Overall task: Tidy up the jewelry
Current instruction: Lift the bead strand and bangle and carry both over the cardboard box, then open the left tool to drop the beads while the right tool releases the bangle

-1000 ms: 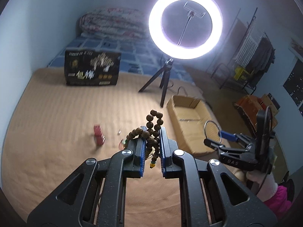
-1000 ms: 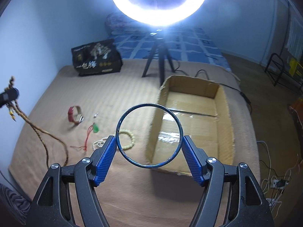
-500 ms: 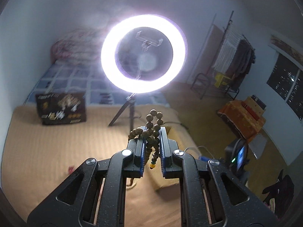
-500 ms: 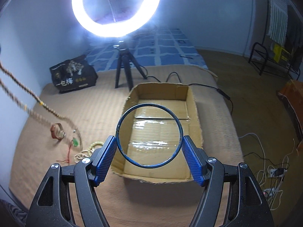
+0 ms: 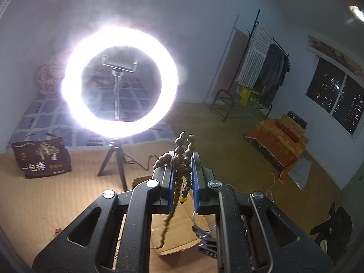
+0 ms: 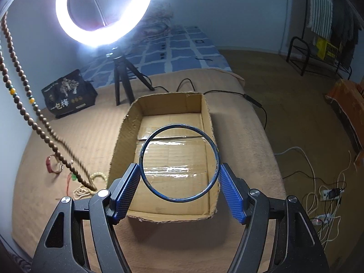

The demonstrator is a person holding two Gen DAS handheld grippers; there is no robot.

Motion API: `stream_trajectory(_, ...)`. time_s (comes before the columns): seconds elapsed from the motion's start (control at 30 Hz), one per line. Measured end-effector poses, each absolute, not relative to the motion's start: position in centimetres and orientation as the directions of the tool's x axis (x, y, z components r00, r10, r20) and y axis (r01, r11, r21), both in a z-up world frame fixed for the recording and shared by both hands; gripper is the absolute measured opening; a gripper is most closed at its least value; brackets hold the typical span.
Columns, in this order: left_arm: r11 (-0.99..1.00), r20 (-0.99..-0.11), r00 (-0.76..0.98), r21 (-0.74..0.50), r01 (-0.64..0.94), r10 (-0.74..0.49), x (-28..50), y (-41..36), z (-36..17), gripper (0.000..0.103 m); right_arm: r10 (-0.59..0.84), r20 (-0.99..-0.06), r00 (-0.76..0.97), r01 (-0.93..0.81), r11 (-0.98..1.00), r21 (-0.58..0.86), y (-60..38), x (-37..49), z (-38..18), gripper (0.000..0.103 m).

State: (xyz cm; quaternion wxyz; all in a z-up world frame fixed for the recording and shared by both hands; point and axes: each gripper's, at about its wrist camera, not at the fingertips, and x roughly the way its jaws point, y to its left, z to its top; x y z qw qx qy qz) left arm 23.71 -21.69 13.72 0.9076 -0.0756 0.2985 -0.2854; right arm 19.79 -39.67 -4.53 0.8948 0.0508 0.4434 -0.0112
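Pinching a thin dark bangle [image 6: 179,163] edge to edge, the right gripper [image 6: 180,187] fills the lower centre of its view, the hoop hanging over the open cardboard box [image 6: 206,116]. The box floor is bare taped card, its ragged near rim just beyond the blue pads. In the left wrist view the left gripper [image 5: 183,177] is clamped on a wooden bead necklace [image 5: 182,157], beads bunched above the jaws and a strand trailing below. That strand crosses the left edge of the right view down to the tan blanket [image 6: 91,132], ending near a red watch [image 6: 53,165] and pale beads [image 6: 87,187]. Farther back, a black bag [image 6: 68,93] bears "一包梅". Behind it stands a ring light [image 6: 103,11] on a tripod. Open floor with loose cables [image 6: 318,182] lies at the right.
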Motion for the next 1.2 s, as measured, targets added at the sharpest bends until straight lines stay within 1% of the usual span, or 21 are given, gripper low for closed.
stream_trajectory(0.2,0.807,-0.515,0.623,-0.322,0.495,-0.588,24.8,-23.8,12.4,0.011,0.019,-0.807,0.590,0.084,0.993,0.085,-40.4,20.0,-5.2,0.070)
stream_trajectory(0.43,0.798,-0.543,0.594,-0.304,0.520,-0.593,25.8,-26.0,11.0,0.011,0.024,-0.822,0.569,0.099,0.990,0.097,-41.1,20.3,-6.0,0.070)
stream_trajectory(0.63,0.806,-0.620,0.539,-0.290,0.516,-0.569,26.9,-27.4,6.8,0.011,0.025,-0.843,0.537,0.089,0.992,0.087,-40.9,20.6,-7.4,0.070)
stream_trajectory(0.77,0.803,-0.667,0.486,-0.311,0.508,-0.565,27.7,-27.5,3.8,0.011,0.031,-0.855,0.517,0.082,0.993,0.085,-40.8,20.8,-8.1,0.070)
stream_trajectory(0.97,0.824,-0.730,0.448,-0.279,0.493,-0.516,28.3,-27.9,-0.4,0.011,0.036,-0.869,0.493,0.060,0.995,0.075,-40.1,21.1,-8.9,0.070)
stream_trajectory(1.03,0.827,-0.749,0.433,-0.266,0.495,-0.501,28.3,-28.2,-1.5,0.011,0.034,-0.874,0.485,0.059,0.996,0.071,-39.9,21.2,-9.3,0.070)
stream_trajectory(1.2,0.834,-0.764,0.428,-0.251,0.491,-0.482,28.5,-28.6,-2.6,0.011,0.017,-0.881,0.473,0.064,0.996,0.054,-39.9,21.4,-9.9,0.070)
